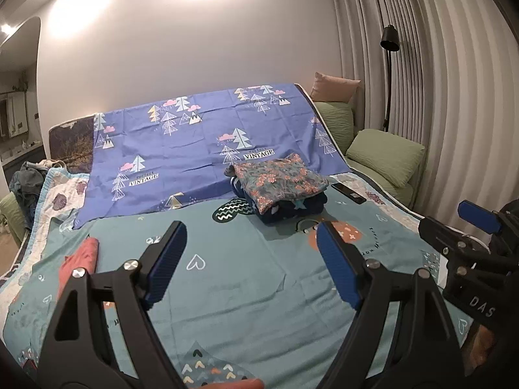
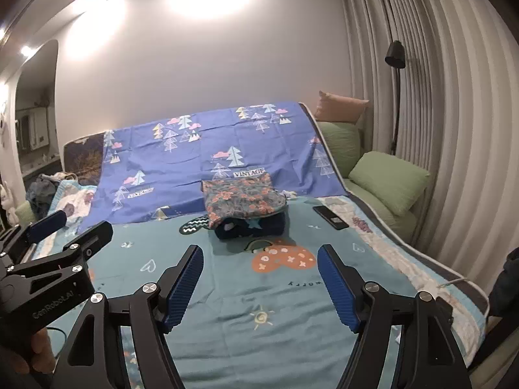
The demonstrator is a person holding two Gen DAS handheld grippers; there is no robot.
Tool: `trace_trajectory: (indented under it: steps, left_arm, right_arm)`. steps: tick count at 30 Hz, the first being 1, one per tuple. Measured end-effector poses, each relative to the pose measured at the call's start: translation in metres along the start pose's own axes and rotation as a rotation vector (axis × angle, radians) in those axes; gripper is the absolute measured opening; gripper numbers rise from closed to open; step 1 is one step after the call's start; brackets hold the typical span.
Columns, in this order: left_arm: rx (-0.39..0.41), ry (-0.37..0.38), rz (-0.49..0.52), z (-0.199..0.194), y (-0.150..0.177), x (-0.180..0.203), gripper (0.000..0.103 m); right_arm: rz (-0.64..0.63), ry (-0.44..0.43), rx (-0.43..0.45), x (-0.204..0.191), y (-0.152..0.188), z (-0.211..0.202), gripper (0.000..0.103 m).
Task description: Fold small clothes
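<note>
Clothes (image 1: 279, 191) sit stacked at twelve o'clock, the dark lower pieces mostly hidden under a floral top. Both left tongs (image 1: 251, 264) and right tongs (image 2: 259, 288) gape wide, empty. A red garment (image 1: 79, 264) at nine o'clock is partly hidden.

Teal bedsheet (image 1: 227, 278) with white hearts; purple sheet (image 1: 194, 149) with tree print; floral folded garment (image 1: 279, 181) over navy clothes (image 1: 292, 209); green pillows (image 1: 386, 155); red-orange cloth (image 1: 79, 262); black phone (image 2: 330, 217).
</note>
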State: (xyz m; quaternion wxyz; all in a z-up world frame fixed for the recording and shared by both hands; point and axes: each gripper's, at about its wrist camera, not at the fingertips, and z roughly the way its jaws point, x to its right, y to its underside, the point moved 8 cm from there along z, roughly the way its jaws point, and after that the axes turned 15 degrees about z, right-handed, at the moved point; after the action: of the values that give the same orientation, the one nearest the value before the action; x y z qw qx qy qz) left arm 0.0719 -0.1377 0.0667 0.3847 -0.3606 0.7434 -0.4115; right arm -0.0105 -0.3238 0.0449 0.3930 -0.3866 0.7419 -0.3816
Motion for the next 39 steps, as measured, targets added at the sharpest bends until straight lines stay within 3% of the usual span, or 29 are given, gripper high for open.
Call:
trace_trajectory:
  steps: [39]
  left_arm:
    - [-0.034,0.011,0.017,0.007,0.009,0.007,0.083]
  right_arm:
    - [-0.003,0.027,-0.033,-0.004,0.018,0.007,0.076]
